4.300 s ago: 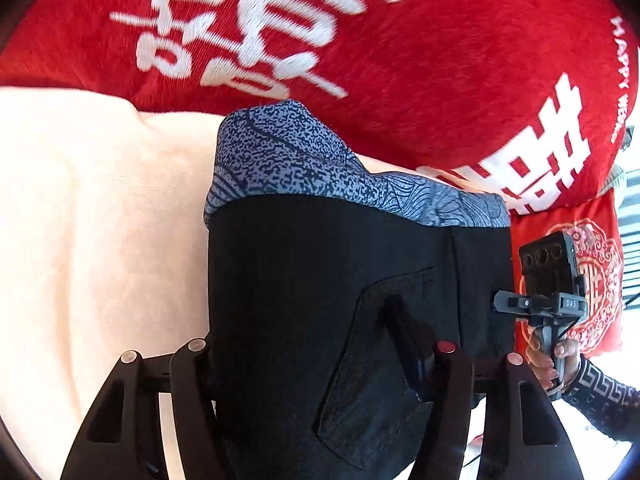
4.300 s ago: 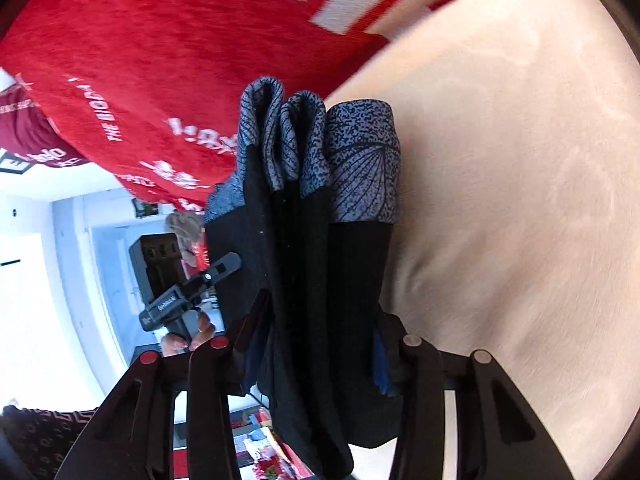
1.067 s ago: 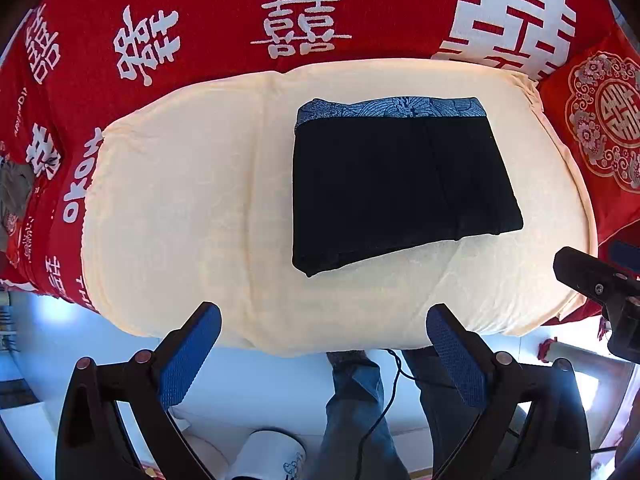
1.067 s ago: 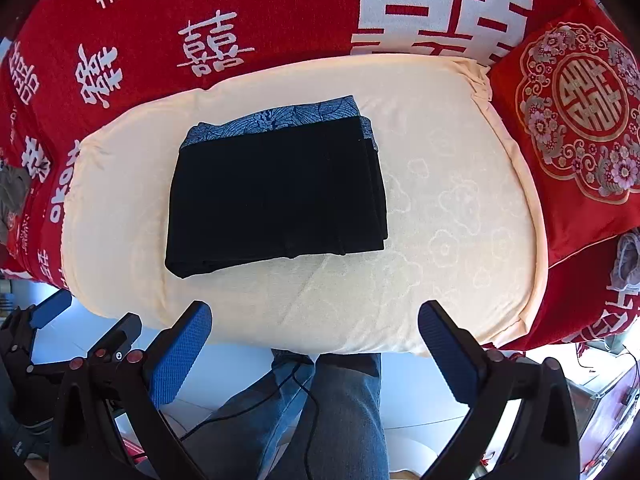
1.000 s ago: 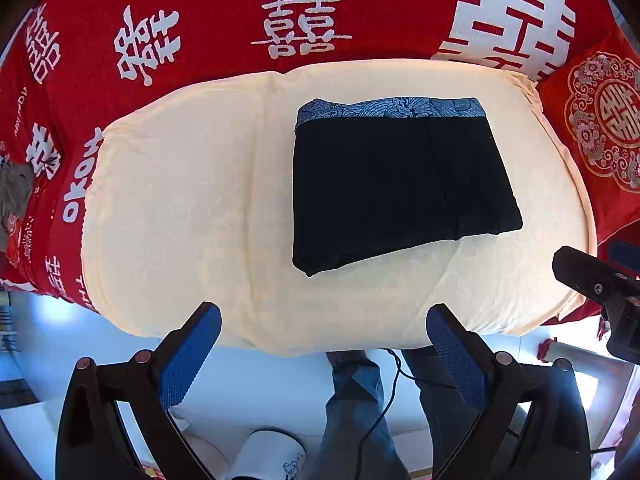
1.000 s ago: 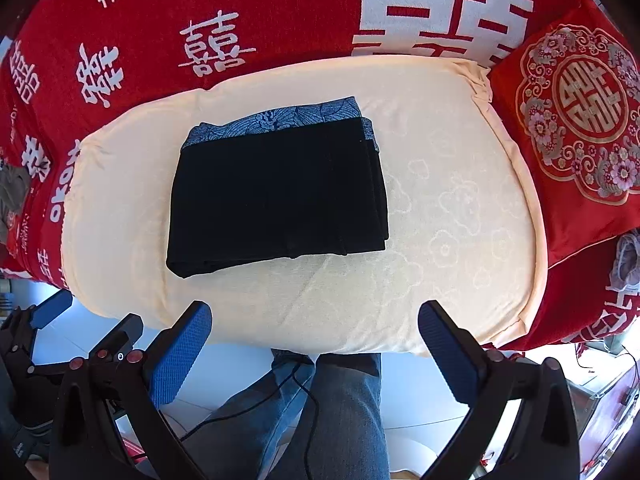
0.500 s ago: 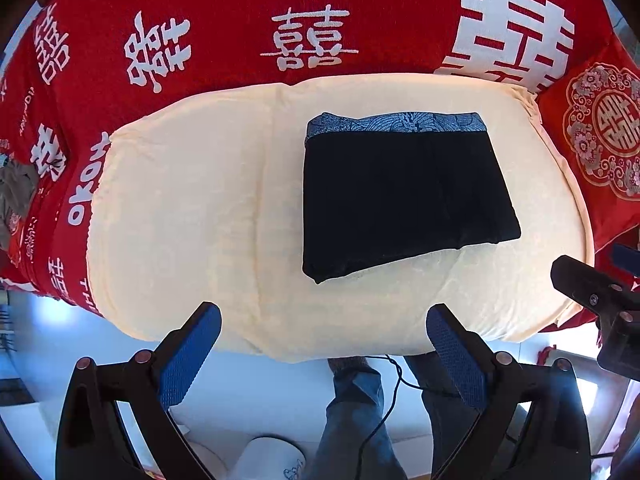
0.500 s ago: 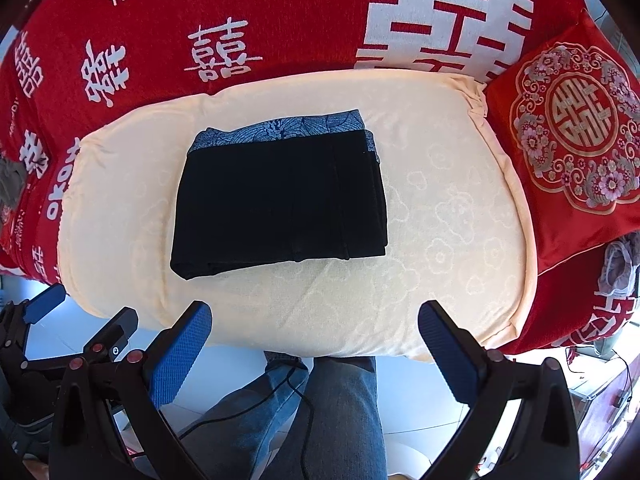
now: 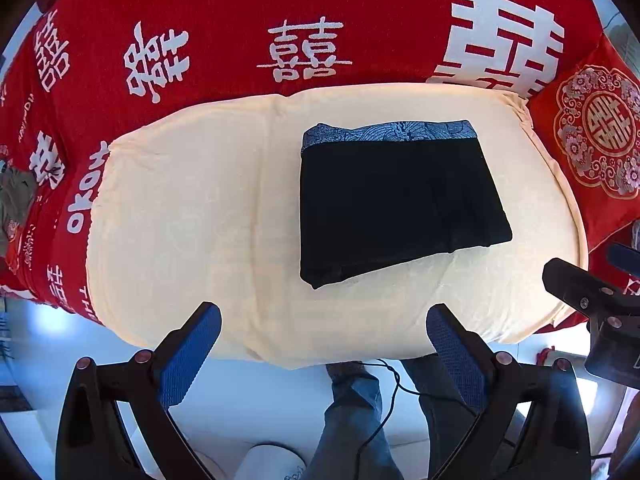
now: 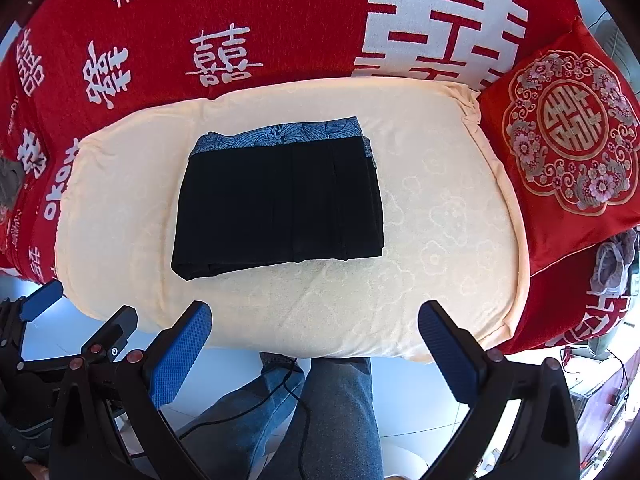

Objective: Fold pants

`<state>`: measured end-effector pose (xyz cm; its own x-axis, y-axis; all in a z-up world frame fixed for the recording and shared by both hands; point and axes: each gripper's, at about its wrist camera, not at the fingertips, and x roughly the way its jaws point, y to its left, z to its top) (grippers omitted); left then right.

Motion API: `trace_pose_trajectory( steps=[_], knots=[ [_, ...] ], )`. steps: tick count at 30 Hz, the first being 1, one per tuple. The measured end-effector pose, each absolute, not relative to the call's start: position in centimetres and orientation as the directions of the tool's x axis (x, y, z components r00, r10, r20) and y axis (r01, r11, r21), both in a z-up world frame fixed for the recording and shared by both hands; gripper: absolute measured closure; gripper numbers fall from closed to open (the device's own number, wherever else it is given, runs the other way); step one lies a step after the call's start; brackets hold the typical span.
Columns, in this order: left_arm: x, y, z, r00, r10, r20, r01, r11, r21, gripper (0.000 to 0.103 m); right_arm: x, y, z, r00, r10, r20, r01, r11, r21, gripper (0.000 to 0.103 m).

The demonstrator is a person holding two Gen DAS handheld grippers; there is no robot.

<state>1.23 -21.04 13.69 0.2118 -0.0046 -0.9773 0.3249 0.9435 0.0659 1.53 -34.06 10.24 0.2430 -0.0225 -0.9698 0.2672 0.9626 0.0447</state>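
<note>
- The black pants (image 9: pixel 396 200) are lying folded in a compact rectangle on the cream cushion (image 9: pixel 180 220), patterned waistband at the far side; the folding seems finished.
- The left gripper (image 9: pixel 323 346) and the right gripper (image 10: pixel 315 342) are both hanging wide apart and empty, well clear of the cloth.
- Next is perhaps only straightening the slanted near edge (a small thing).
- The right wrist view is showing stacked layers at the right edge (image 10: pixel 370 200); the left view is not.

You are viewing matt black cloth pants (image 9: pixel 396 196), embossed cream cloth cushion (image 10: pixel 440 216), dimpled blue rubbery pads (image 10: pixel 180 354).
</note>
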Motion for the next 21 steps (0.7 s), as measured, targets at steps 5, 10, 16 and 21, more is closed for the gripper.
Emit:
trace_pose_trajectory(
  steps=[5,10,16,21],
  knots=[
    [1.18,-21.18,13.77,0.217,-0.003,-0.976,0.332,0.941,0.071,0.000,1.49,-33.89,10.31,0.241,-0.025,-0.970,0.267,0.963,0.041,0.000],
    [1.13,-21.29,13.75,0.215,-0.002,-0.977,0.327,0.942,0.070,0.000,1.54,-33.82,10.19,0.242,-0.031,-0.970,0.262,0.965,0.034,0.000],
    [1.08,-21.20,13.64,0.223,0.006,-0.975,0.325,0.942,0.081,0.000,1.67,-33.82,10.07,0.236,-0.037,-0.971,0.257,0.966,0.025,0.000],
    [1.07,-21.16,13.56,0.222,0.006,-0.975,0.322,0.943,0.080,0.000,1.78,-33.92,9.79,0.231,-0.028,-0.973,0.256,0.966,0.033,0.000]
  ],
)
